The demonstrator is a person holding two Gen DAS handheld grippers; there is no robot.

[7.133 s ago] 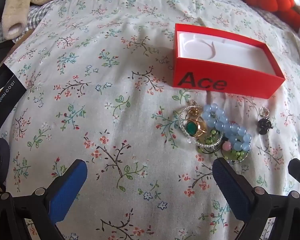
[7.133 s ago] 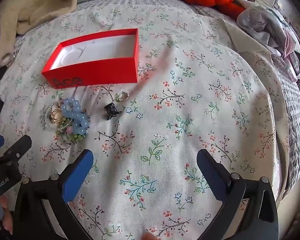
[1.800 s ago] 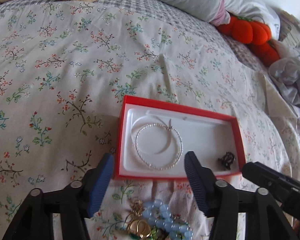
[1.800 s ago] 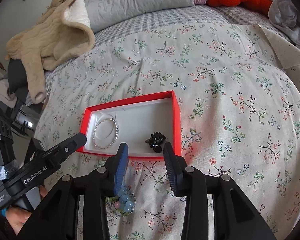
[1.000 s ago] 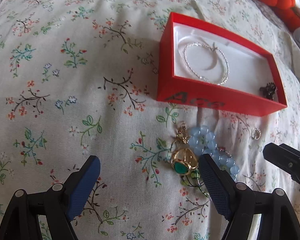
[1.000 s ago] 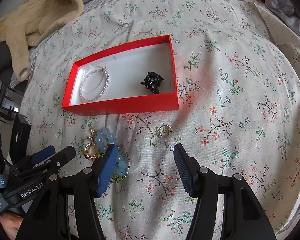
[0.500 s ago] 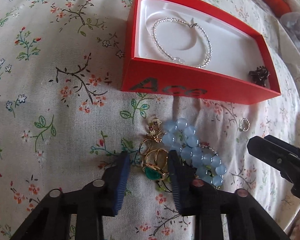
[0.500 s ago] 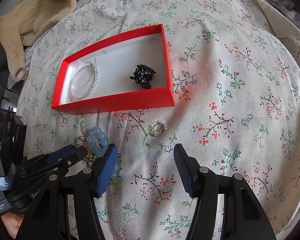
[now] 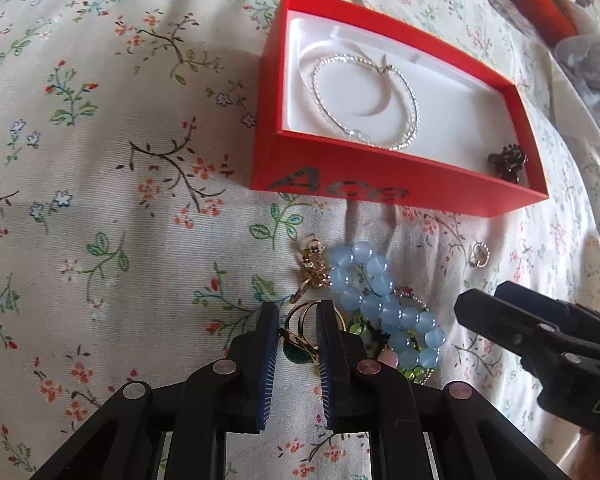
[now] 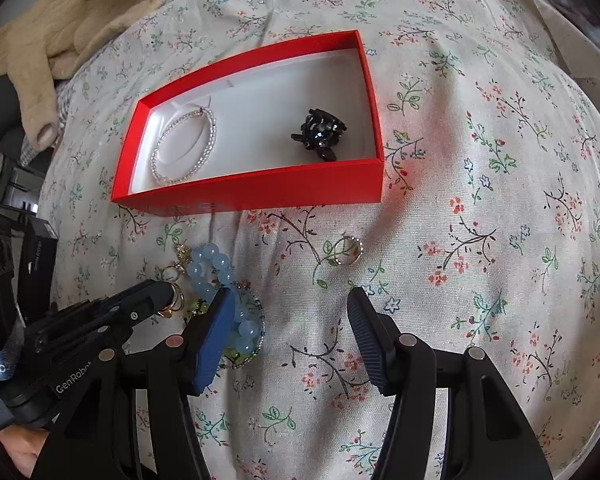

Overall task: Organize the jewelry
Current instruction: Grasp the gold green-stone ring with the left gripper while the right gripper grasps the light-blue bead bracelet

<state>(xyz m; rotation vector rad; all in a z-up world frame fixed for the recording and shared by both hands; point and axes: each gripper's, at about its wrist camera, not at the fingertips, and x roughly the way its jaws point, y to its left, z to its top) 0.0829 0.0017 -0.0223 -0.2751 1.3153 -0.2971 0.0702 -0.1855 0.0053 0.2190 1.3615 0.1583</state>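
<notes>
Since half a second ago the left tongs (image 9: 298,322) have narrowed around the gold ring with the green stone (image 9: 300,350) at the near edge of the jewelry heap on the bed (image 9: 100,200), apparently pinching its band. It looks small, hard and slippery, best gripped across the band. Beside it the right tongs (image 10: 290,308) hang wide and empty near the small silver ring (image 10: 348,252), with the red box (image 10: 260,194) beyond.

**Black frames, blue pads: the handheld rig up close**

The left gripper (image 9: 298,320) is a black angular linkage with round silver screw heads at its joints; its fingers (image 9: 269,344) carry dark blue ribbed pads. The right gripper (image 10: 290,312) has the same black frame and silver screws, with brighter blue ribbed pads on its fingers (image 10: 216,332). White lettering reading "GenRobot" marks the left body in the right wrist view, where a strip of bare skin shows at the lower left edge.
</notes>
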